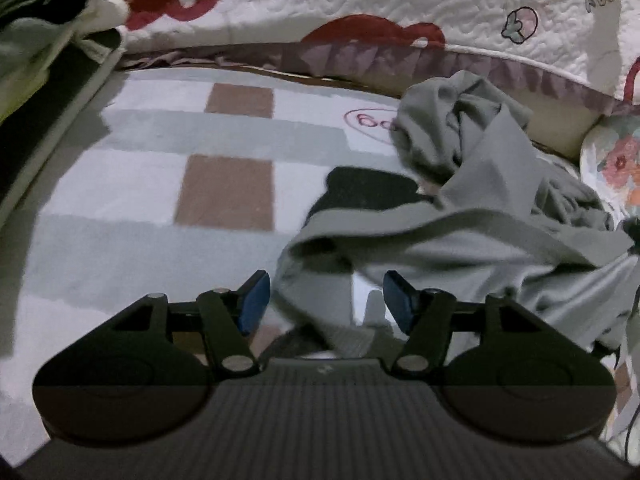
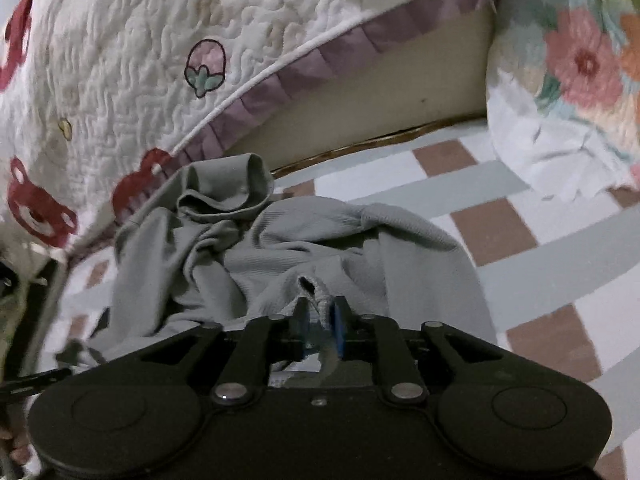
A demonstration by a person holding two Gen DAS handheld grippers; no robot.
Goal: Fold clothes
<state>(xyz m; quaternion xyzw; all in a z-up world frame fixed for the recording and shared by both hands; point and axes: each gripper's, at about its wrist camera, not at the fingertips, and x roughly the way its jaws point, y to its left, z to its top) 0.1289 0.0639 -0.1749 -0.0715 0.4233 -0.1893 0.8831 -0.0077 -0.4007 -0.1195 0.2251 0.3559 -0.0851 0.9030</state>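
A crumpled grey ribbed garment (image 1: 480,232) lies in a heap on the checked bed sheet (image 1: 120,200). In the left wrist view its near hem runs loose between the blue pads (image 1: 254,300) of my left gripper (image 1: 326,300), whose jaws stand wide apart and press nothing. In the right wrist view the same garment (image 2: 280,248) is bunched just ahead of my right gripper (image 2: 321,318). Its jaws stand a little apart, and a narrow strip of grey fabric hangs slack in the gap.
A white quilt (image 2: 120,80) with red bears and a purple frill is piled along the far side. A floral pillow (image 2: 568,60) sits at the right. Dark and green cloth (image 1: 36,8) lies far left. A dark patch (image 1: 360,188) shows beside the garment.
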